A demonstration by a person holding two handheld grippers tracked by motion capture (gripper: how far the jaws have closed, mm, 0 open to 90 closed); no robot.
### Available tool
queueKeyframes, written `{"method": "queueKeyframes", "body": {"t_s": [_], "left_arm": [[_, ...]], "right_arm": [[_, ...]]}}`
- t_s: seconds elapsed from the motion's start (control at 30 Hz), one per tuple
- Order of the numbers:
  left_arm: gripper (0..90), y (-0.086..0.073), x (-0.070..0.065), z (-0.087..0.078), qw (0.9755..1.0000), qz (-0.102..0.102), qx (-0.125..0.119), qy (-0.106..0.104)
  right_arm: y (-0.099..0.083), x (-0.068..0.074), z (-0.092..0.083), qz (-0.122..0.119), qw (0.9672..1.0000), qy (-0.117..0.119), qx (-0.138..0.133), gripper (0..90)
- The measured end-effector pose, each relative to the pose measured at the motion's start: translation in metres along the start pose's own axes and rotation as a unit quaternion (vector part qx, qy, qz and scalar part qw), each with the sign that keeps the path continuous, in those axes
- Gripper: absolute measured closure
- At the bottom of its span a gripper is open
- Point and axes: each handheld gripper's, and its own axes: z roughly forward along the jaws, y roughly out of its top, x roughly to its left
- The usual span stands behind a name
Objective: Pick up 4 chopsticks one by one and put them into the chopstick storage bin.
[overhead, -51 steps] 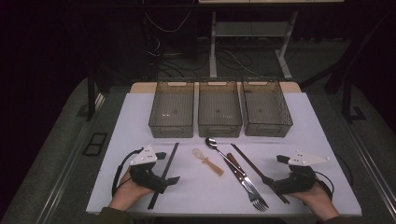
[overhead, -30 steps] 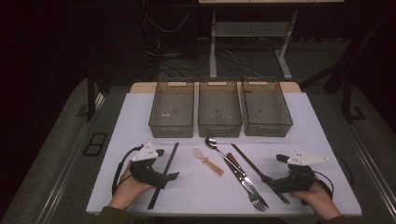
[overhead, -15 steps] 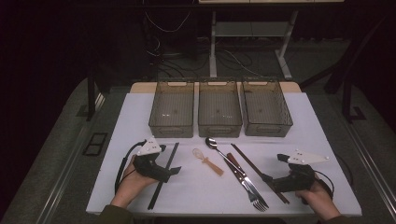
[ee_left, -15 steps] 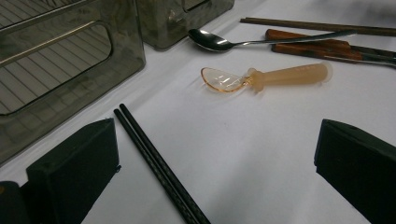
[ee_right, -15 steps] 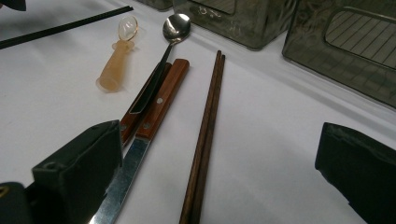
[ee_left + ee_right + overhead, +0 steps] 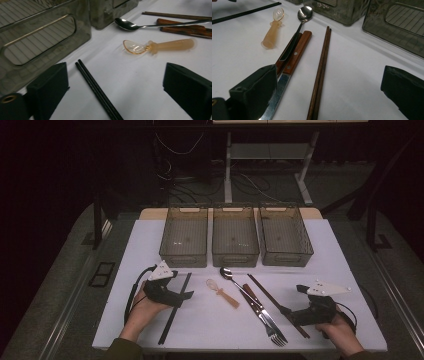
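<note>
My left gripper (image 6: pixel 186 295) has its fingers (image 6: pixel 48 85) spread wide, and they have just been closing in a little, with the pair of thin black chopsticks (image 6: pixel 97 90) lying between them, untouched by either pad. In the high view that pair runs from the lower left of the frame up toward the middle, flat on the white table (image 6: pixel 150 235), and I judge I am straddling it so the fingers can pinch both sticks at once.

My right gripper (image 6: pixel 287 314) also sits with its fingers (image 6: pixel 254 92) open. Between them lies the pair of brown wooden chopsticks (image 6: pixel 320 72), parallel and touching each other. At the lower left of the right gripper view the steel blade of a wooden-handled knife (image 6: pixel 294 56) passes just beside the left finger, so a grab there would need care, I think.

Further out, a translucent amber plastic spoon (image 6: pixel 155 46) lies in the upper right of the left gripper view, with a polished metal spoon (image 6: pixel 130 25) beyond it. A metal fork (image 6: pixel 274 332) lies at the lower centre of the high view.

Across the upper middle of the high view stand three smoky transparent plastic bins (image 6: pixel 235 237) in a row, seemingly empty, likely to take the sorted cutlery.

I can read no brand, label or writing anywhere.
</note>
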Motion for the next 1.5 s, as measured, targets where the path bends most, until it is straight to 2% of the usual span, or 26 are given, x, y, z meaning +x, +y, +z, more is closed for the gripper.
{"method": "queueKeyframes", "body": {"t_s": [0.03, 0.17, 0.23, 0.33, 0.43, 0.47, 0.53, 0.57, 0.63, 0.7, 0.73, 0.77, 0.8, 0.93, 1.07, 1.27, 1.4, 1.5], "left_arm": [[14.5, 0.0, 0.001, 0.001, 1.0, 0.002, 0.002, 0.006], [21.1, 0.003, 0.004, 0.004, 0.9998, 0.004, 0.006, 0.017], [29.7, 0.005, 0.006, 0.007, 0.9997, -0.001, 0.011, 0.023], [37.3, 0.006, 0.01, 0.014, 0.9992, -0.012, 0.015, 0.035], [40.0, 0.008, 0.011, 0.017, 0.999, -0.019, 0.016, 0.036], [43.1, 0.009, 0.011, 0.021, 0.9985, -0.022, 0.019, 0.047], [47.0, 0.01, 0.012, 0.023, 0.9982, -0.022, 0.02, 0.052], [48.7, 0.011, 0.013, 0.026, 0.9979, -0.026, 0.028, 0.052], [51.8, 0.012, 0.014, 0.028, 0.9978, -0.03, 0.029, 0.052], [53.9, 0.013, 0.015, 0.032, 0.9974, -0.028, 0.036, 0.056], [58.1, 0.013, 0.015, 0.034, 0.997, -0.025, 0.037, 0.063], [58.1, 0.014, 0.015, 0.036, 0.9966, -0.025, 0.038, 0.069], [61.3, 0.015, 0.017, 0.039, 0.9964, -0.03, 0.037, 0.069], [66.5, 0.015, 0.021, 0.048, 0.9947, -0.035, 0.051, 0.082], [68.8, 0.015, 0.022, 0.05, 0.9941, -0.033, 0.057, 0.087], [71.9, 0.015, 0.022, 0.052, 0.9941, -0.037, 0.06, 0.082], [74.7, 0.015, 0.021, 0.054, 0.9936, -0.033, 0.071, 0.081], [75.6, 0.014, 0.021, 0.054, 0.9937, -0.034, 0.07, 0.081]], "right_arm": [[0.0, 0.0, 0.0, -0.001, 1.0, 0.0, 0.001, 1.1], [0.0, 0.0, 0.001, -0.001, 1.0, -0.001, 0.002, 1.1], [0.0, 0.0, 0.0, -0.002, 1.0, -0.001, 0.001, 1.1], [0.0, 0.0, 0.0, -0.003, 1.0, -0.003, 0.001, 1.1], [0.0, 0.0, 0.001, -0.002, 1.0, -0.002, 0.001, 1.1], [0.0, 0.0, 0.001, -0.002, 1.0, -0.002, 0.002, 1.1], [0.0, 0.0, 0.001, -0.003, 1.0, -0.002, 0.003, 1.1], [0.0, 0.0, 0.001, -0.003, 1.0, -0.001, 0.003, 1.1], [0.0, 0.0, 0.0, -0.003, 1.0, -0.001, 0.002, 1.1], [0.0, 0.0, 0.0, -0.003, 1.0, -0.001, 0.001, 1.1], [0.0, 0.0, 0.0, -0.002, 1.0, -0.001, 0.002, 1.1], [0.0, 0.0, 0.0, -0.002, 1.0, -0.001, 0.002, 1.1], [0.0, 0.0, 0.0, -0.003, 1.0, 0.0, 0.001, 1.1], [0.0, 0.0, 0.0, -0.002, 1.0, -0.001, 0.001, 1.1], [-0.001, -0.001, -0.001, -0.004, 1.0, -0.001, -0.001, 1.1], [0.0, 0.0, -0.001, -0.008, 1.0, -0.003, 0.001, 1.1], [0.0, 0.0, -0.001, -0.009, 1.0, -0.003, 0.0, 1.1], [0.0, 0.0, -0.001, -0.01, 0.9999, -0.003, 0.001, 1.1]]}}
